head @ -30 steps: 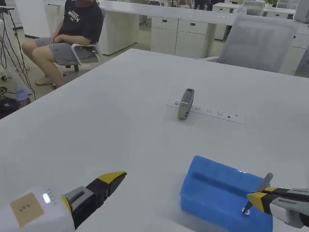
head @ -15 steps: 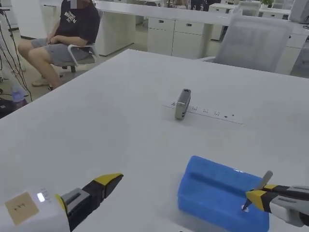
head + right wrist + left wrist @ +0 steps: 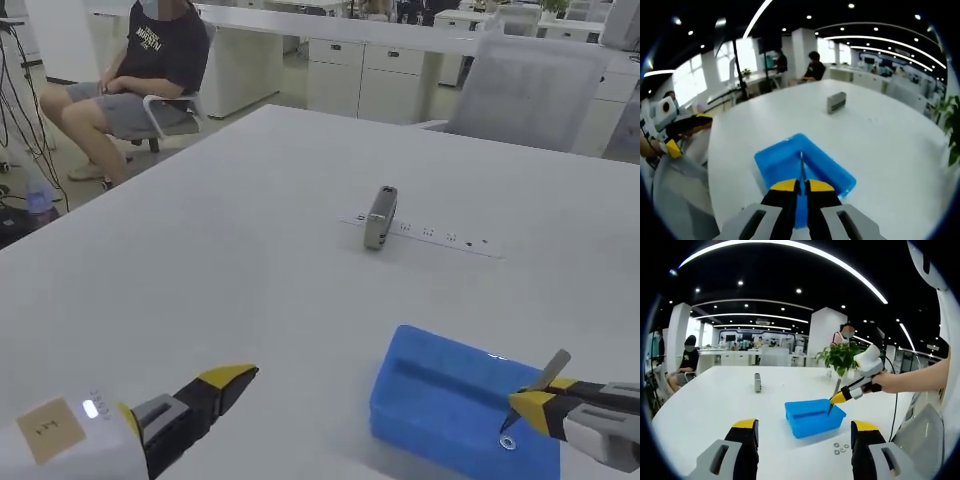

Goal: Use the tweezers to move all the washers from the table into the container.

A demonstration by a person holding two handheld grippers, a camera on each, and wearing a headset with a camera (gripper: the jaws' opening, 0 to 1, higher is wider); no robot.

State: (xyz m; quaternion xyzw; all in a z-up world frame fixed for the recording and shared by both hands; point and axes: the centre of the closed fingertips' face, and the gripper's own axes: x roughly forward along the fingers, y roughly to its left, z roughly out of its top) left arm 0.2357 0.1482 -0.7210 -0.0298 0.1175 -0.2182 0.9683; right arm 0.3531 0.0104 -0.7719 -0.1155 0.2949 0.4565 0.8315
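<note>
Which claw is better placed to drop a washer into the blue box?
The right claw: shut on the tweezers, whose tip holds a washer over the blue container. The left claw hangs open and empty.

Illumination is bright and even, supplied by ceiling spotlights (image 3: 740, 283) and long light strips (image 3: 760, 17) overhead. The white table (image 3: 230, 260) reflects this light as a broad, soft sheen and carries only faint, diffuse shadows, including one beside the blue container (image 3: 440, 400). The windows (image 3: 742, 56) in the right gripper view are overexposed. Both gripper views curve strongly toward the edges. The right gripper view is slightly soft overall.
</note>
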